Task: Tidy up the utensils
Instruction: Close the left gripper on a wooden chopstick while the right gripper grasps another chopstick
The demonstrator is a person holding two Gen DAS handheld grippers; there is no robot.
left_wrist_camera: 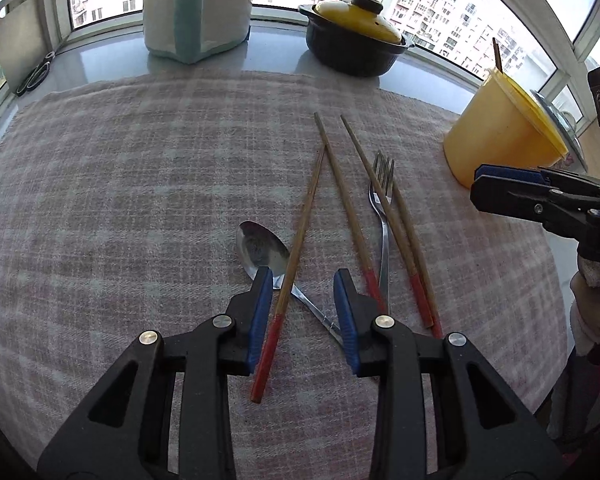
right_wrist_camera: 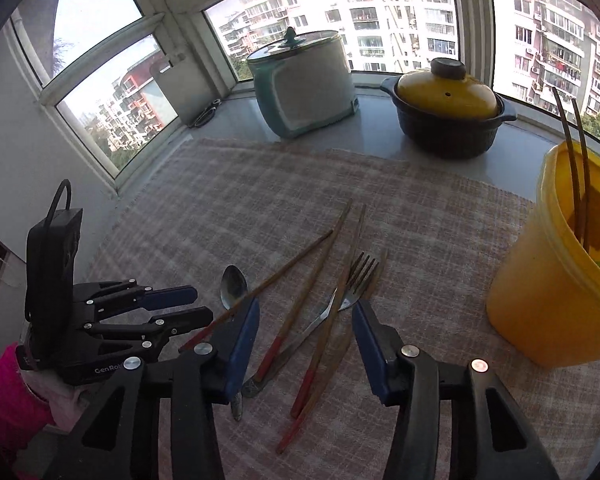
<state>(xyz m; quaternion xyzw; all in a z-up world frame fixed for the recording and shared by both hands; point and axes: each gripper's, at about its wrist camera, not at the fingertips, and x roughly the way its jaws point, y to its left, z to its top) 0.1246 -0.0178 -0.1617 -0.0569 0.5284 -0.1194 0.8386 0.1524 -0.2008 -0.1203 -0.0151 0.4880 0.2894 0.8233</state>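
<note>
Red-tipped chopstick [left_wrist_camera: 290, 276] is being straddled, ungripped, by the left gripper [left_wrist_camera: 302, 312]'s part-open fingers, the right gripper [right_wrist_camera: 306, 344]'s likewise over the fork [right_wrist_camera: 352, 288], for binning.

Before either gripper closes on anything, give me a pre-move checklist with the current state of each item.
1. Left gripper open, with its target inside: ok. The leftmost chopstick runs between its fingers, near the left pad.
2. Only one utensil in that gap: not ok. The spoon handle crosses there under the chopstick.
3. Right gripper open above the pile: ok.
4. Single target for the right gripper: not ok. The fork and several chopsticks overlap between its fingers.
5. Yellow container upright and open-topped: ok; two chopsticks already stand in it.
6. Pads touching any utensil: cannot tell.
</note>
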